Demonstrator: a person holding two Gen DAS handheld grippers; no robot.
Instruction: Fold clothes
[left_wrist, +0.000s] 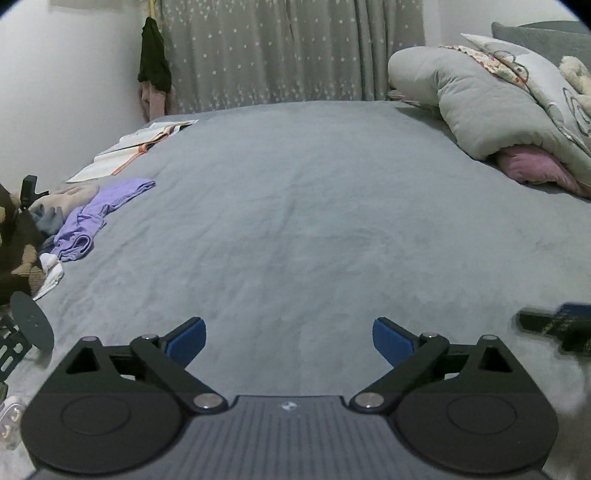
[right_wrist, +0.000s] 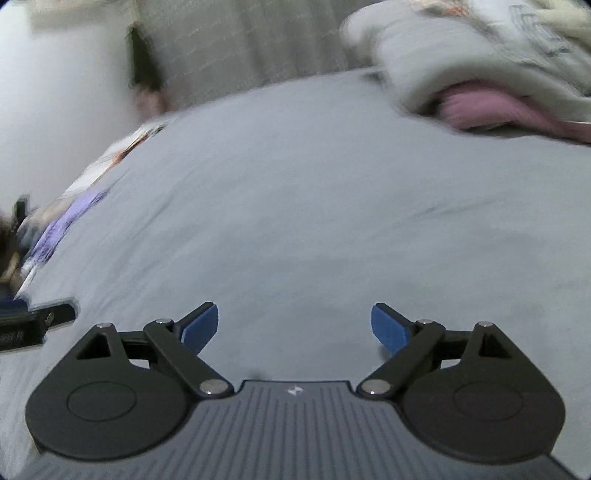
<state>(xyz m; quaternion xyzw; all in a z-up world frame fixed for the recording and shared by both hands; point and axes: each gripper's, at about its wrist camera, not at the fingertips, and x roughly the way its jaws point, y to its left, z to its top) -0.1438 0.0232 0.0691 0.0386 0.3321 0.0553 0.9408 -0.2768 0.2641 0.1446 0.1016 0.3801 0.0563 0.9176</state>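
A heap of clothes lies at the bed's left edge: a lilac garment (left_wrist: 94, 218), a pale pink-and-blue piece (left_wrist: 55, 206) and something white (left_wrist: 51, 273). The same lilac garment (right_wrist: 62, 221) shows blurred in the right wrist view. My left gripper (left_wrist: 289, 338) hovers over bare grey bedsheet (left_wrist: 295, 221), its blue pads wide apart with nothing between them. My right gripper (right_wrist: 294, 325) is open too, over the sheet (right_wrist: 295, 206), empty. Each gripper appears at the edge of the other's view: the right gripper (left_wrist: 554, 325) and the left gripper (right_wrist: 33, 321).
An open book (left_wrist: 136, 147) lies at the far left of the bed. A rolled grey quilt (left_wrist: 480, 107) over a pink pillow (left_wrist: 535, 170) fills the far right. A starred curtain (left_wrist: 277, 51) hangs behind, with dark clothing (left_wrist: 153, 55) hung in the corner.
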